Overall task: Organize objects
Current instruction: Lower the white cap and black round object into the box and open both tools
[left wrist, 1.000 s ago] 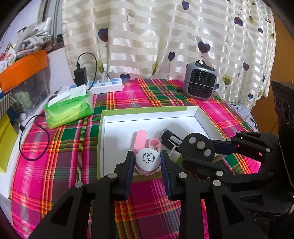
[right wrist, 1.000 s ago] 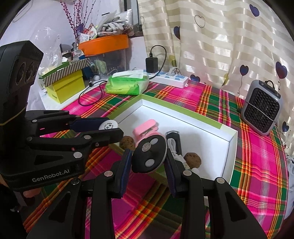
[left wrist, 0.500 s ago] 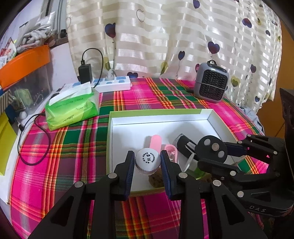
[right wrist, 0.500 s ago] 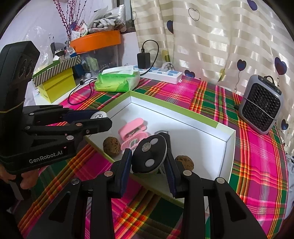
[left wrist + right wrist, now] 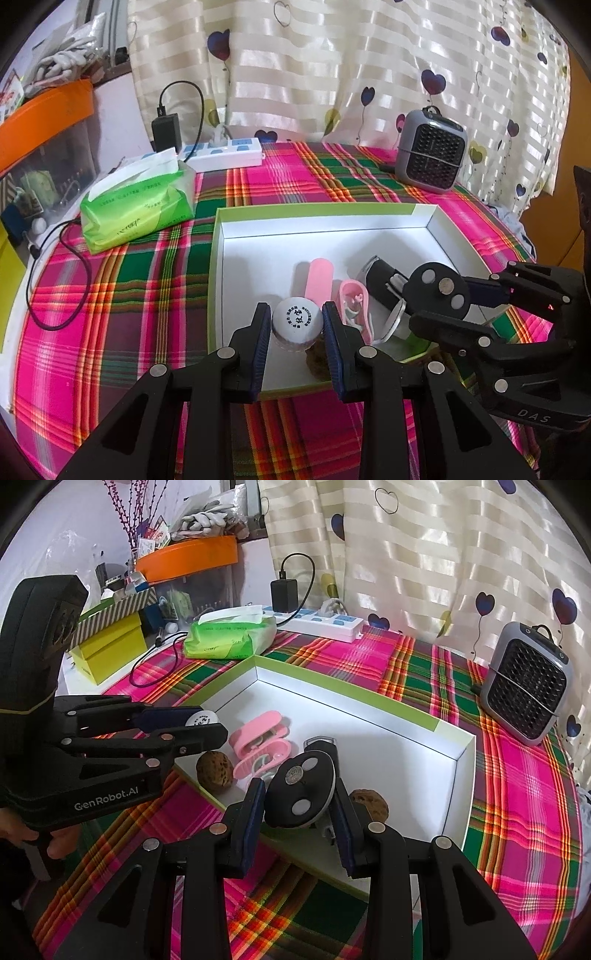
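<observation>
Both wrist views look down, close, sharing the white box (image 5: 325, 236)

bright even indoor light, sheen on the curtain (image 5: 369, 74), strong fisheye bending, dark vignetted corners, sharp focus

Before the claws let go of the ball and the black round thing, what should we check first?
1. Left gripper squeezes the white ball: ok.
2. Right gripper squeezes the black disc: ok.
3. Ball is over the box: ok.
4. Free floor under the ball: not ok, a walnut and the pink case sit close.
5. Free floor under the disc: cannot tell, it hides what lies beneath.
6. Grippers apart from each other: ok.
</observation>
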